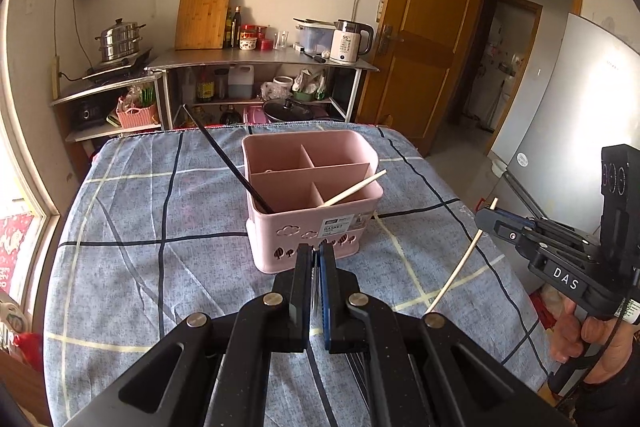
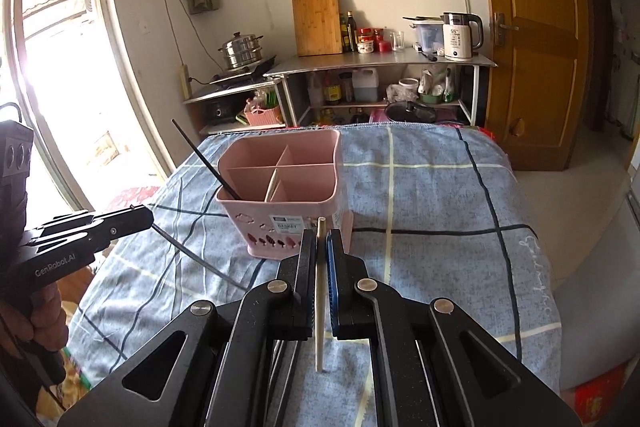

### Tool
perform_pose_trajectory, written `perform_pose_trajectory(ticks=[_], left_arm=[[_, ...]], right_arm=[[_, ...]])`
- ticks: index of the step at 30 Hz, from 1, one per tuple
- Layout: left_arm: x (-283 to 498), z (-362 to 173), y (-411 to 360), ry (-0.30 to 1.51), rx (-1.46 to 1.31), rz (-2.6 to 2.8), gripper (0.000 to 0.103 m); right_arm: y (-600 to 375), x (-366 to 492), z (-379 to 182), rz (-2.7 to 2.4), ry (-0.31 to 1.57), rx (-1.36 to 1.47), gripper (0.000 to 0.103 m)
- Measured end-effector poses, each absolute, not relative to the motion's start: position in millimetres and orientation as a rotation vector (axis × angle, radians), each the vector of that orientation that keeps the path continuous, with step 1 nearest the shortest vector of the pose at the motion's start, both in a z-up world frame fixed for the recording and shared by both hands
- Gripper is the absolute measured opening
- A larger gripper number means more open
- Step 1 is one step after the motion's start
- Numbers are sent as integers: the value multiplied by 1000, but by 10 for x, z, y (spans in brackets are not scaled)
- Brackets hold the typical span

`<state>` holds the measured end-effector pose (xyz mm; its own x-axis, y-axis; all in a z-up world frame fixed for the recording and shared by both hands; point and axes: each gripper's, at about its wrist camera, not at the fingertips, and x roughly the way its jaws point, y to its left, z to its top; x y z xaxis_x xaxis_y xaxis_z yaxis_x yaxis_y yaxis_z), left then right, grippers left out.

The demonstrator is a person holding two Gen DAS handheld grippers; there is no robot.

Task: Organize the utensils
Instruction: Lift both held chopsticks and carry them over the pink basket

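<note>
A pink divided utensil basket (image 1: 312,183) (image 2: 280,187) stands on the blue checked tablecloth. A black chopstick (image 1: 228,159) (image 2: 208,163) leans in its front left compartment and a pale wooden chopstick (image 1: 354,189) (image 2: 273,185) in its front right one. My left gripper (image 1: 316,251) (image 2: 150,217) is shut on a black chopstick (image 2: 192,255) in front of the basket. My right gripper (image 2: 320,239) (image 1: 482,217) is shut on a pale wooden chopstick (image 2: 319,299) (image 1: 460,263), to the basket's right.
The tablecloth (image 1: 160,227) covers the table to its edges. Behind stand metal shelves (image 1: 260,59) with a cutting board, bottles, a kettle (image 1: 350,41) and a steamer pot (image 1: 120,41). A wooden door (image 1: 424,27) and a fridge (image 1: 580,107) are at the right.
</note>
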<state>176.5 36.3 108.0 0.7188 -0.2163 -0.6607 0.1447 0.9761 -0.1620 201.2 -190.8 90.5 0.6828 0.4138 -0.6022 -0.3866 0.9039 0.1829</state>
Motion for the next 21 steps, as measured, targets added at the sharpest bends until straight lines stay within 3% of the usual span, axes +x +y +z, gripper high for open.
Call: perform_pose_trajectory(ticks=[21], left_arm=[[1570, 1086, 328, 754, -105, -221, 3]], right_arm=[[-2033, 1567, 938, 457, 684, -23, 5]])
